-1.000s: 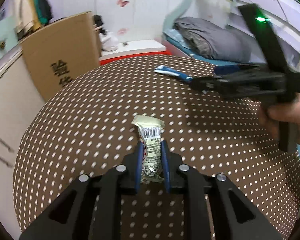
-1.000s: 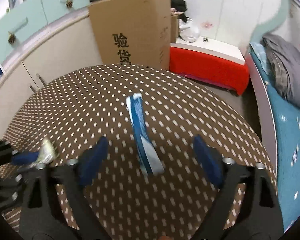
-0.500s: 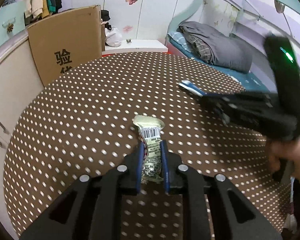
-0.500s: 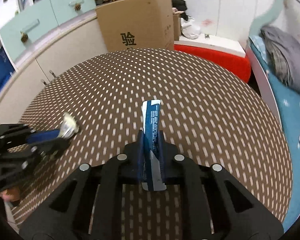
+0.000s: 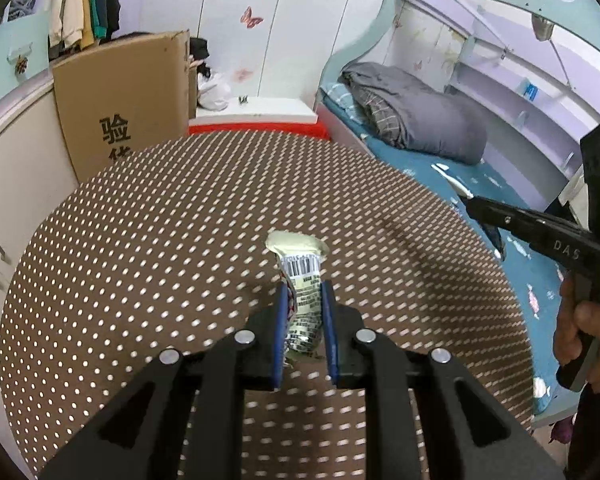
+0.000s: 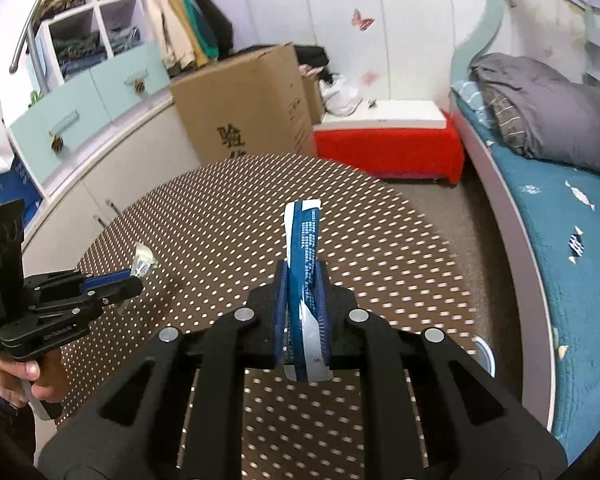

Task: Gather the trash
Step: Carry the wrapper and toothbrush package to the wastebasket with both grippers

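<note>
**Both grippers loaded, held above the dotted table**

Left gripper (image 5: 304,312): blue pads pinched on a pale wrapper (image 5: 302,280), barcode side up, crimped end sticking out forward. Small print under the barcode is too fine to read.

Right gripper (image 6: 302,304): pads pressed on a blue wrapper (image 6: 304,248), which stands up past the fingertips. White text on it is unreadable; a "5" shows on its silver tail.

Only the left view shows "DAS" on the right tool's arm. Only the right view shows the left tool side-on, with the pale wrapper poking from its tip over the table's left part.

The table (image 5: 160,248) is brown with white dots; its round edge drops toward the bed (image 6: 560,208) on the right. A cardboard box (image 6: 244,104) with printed Chinese characters stands beyond the far edge.
</note>
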